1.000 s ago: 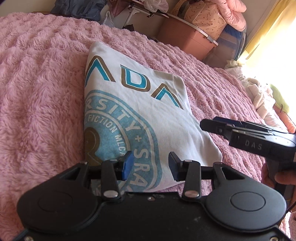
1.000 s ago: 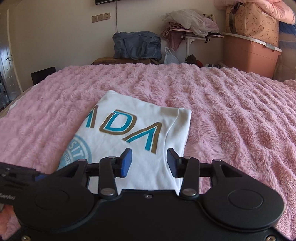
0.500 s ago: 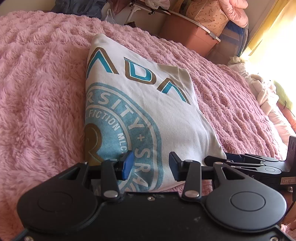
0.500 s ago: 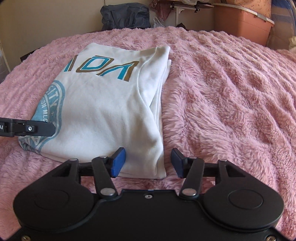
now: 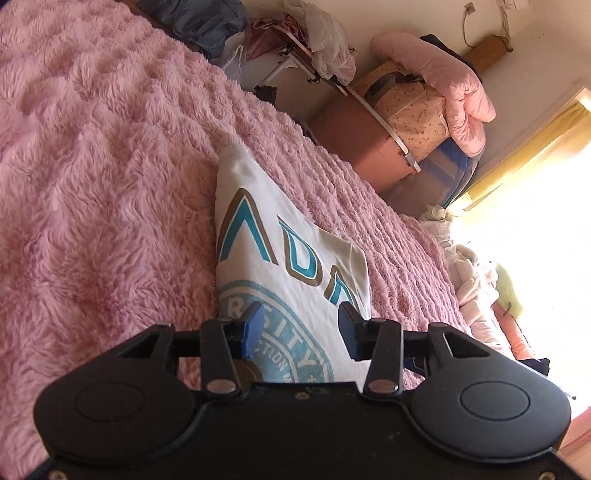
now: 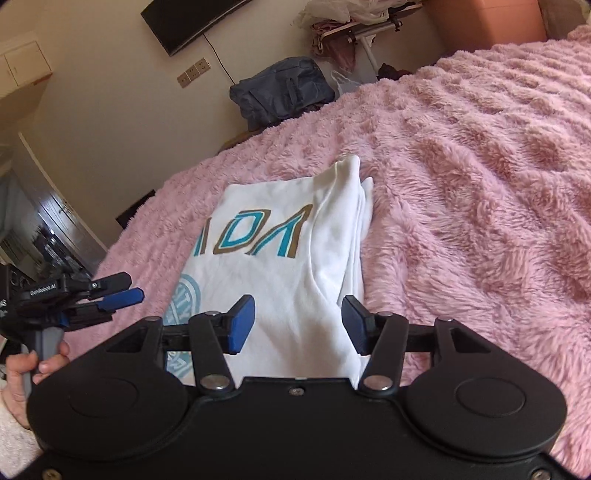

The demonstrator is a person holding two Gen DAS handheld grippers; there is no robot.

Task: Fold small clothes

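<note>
Your left gripper (image 5: 297, 332) is spread wide, nothing between its blue pads, and it hangs above the near part of the shirt (image 5: 291, 266). In the right wrist view the same gripper (image 6: 122, 291) shows from the side at the left edge, fingers apart, clear of the cloth, with your left hand (image 6: 26, 365) around its grey handle.

Your right gripper (image 6: 297, 325) is also spread, holding nothing. Between its fingers you see the shirt's (image 6: 295, 258) near right part, where the stacked layers of the fold run along the right edge.

The shirt is white and lies folded into a neat rectangle flat on the pink blanket (image 6: 480, 184), its teal and brown lettering and round teal emblem facing up. Fluffy blanket (image 5: 92, 184) surrounds it on all sides.

Beyond the bed a dark bag (image 6: 284, 92) sits by the wall under a black screen (image 6: 184, 14). In the left wrist view a brown bin (image 5: 362, 144) stands past the bed with a patterned bag (image 5: 413, 114) and a pink quilt (image 5: 443, 70) piled on it, and a yellow curtain (image 5: 535, 144) hangs beside the bright window.
</note>
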